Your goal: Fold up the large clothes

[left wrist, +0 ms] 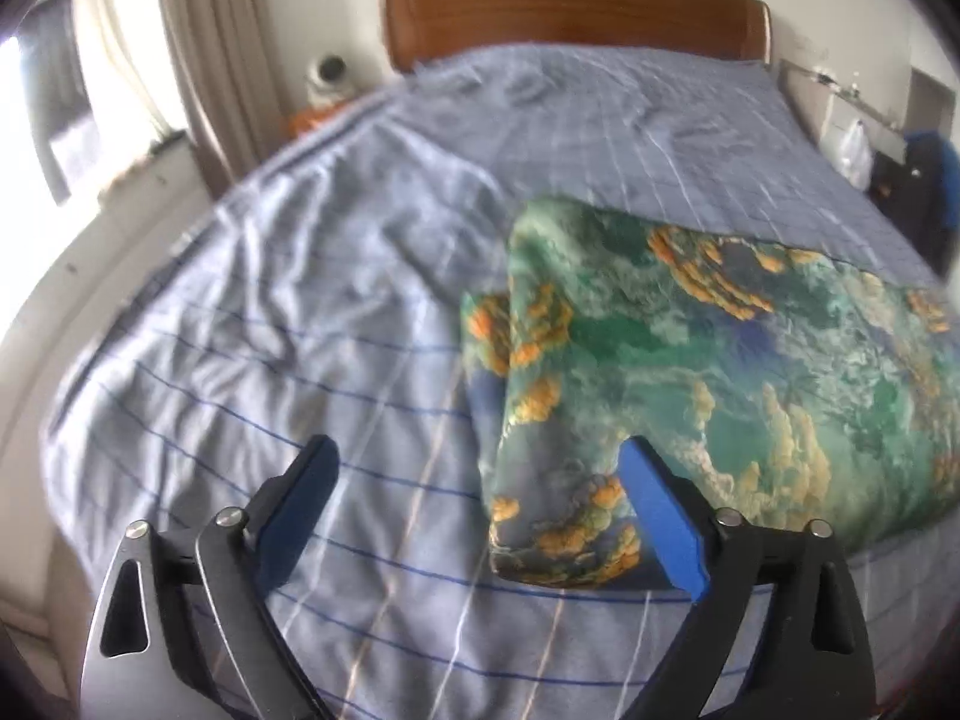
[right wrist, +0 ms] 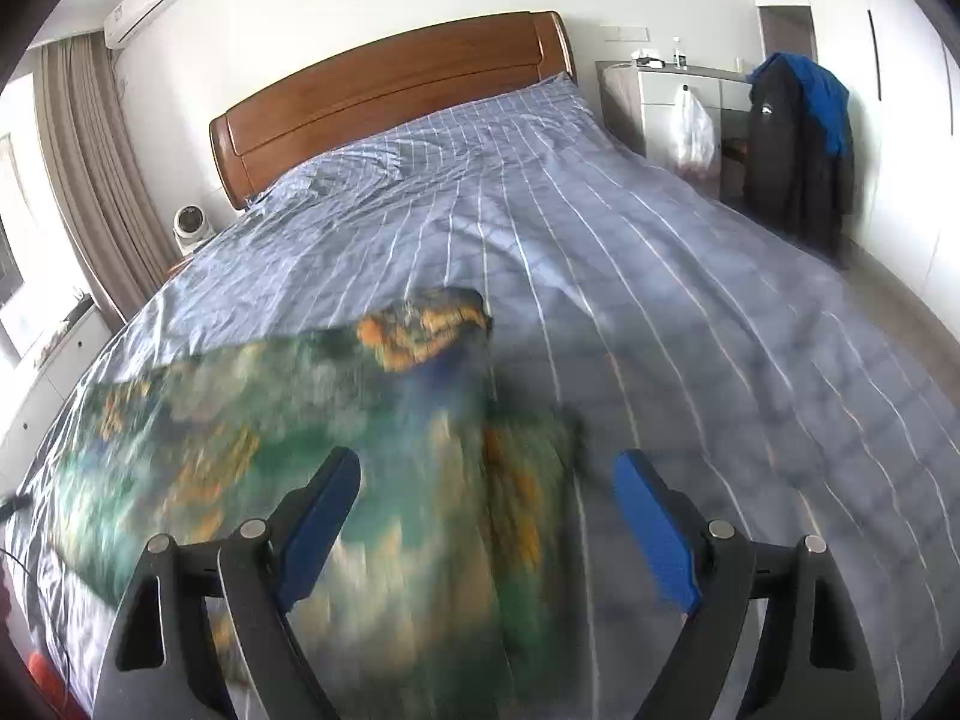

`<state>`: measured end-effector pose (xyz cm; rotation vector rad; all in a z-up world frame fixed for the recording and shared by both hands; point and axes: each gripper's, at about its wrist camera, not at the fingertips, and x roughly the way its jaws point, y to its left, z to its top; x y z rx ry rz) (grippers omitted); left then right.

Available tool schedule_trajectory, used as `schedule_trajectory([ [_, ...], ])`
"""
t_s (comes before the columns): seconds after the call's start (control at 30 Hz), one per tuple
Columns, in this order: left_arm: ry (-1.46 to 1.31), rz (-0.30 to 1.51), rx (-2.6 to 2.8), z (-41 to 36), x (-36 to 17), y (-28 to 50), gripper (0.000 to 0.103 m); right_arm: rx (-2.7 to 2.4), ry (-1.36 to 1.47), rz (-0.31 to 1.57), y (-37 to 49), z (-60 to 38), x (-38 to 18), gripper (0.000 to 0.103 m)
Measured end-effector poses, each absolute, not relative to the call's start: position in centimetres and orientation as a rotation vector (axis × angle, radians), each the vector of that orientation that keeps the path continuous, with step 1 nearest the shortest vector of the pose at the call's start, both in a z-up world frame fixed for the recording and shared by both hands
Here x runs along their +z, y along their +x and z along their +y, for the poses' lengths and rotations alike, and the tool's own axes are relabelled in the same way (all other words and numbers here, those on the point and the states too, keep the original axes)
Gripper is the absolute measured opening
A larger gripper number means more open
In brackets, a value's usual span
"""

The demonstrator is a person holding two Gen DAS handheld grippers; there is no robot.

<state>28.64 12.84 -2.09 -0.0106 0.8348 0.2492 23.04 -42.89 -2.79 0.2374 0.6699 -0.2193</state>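
A large garment [left wrist: 690, 360] printed in green, blue and orange lies folded on the blue striped bed cover [left wrist: 270, 300]. In the left wrist view my left gripper [left wrist: 477, 447] hangs open above the bed, with the garment's near left corner just below and between its blue pads, untouched. The right wrist view shows the same garment [right wrist: 270, 420], blurred, spread across the bed cover [right wrist: 660, 300]. My right gripper [right wrist: 486, 457] is open above its right end, and the pads hold nothing.
A wooden headboard [right wrist: 390, 96] closes the far end of the bed. A small white fan [right wrist: 192, 225] and curtains [right wrist: 90, 180] stand at the left. On the right are a cabinet [right wrist: 660, 102], a hanging plastic bag [right wrist: 693, 132] and a dark jacket [right wrist: 798, 150].
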Motion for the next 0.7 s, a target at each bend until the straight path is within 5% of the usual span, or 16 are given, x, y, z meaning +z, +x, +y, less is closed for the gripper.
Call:
schedule_trajectory([
  [0.7, 0.121, 0.769, 0.100, 2.2, -0.4, 29.1, 0.096, -0.156, 0.359, 0.762, 14.6, -37.5, -9.1, 0.086],
])
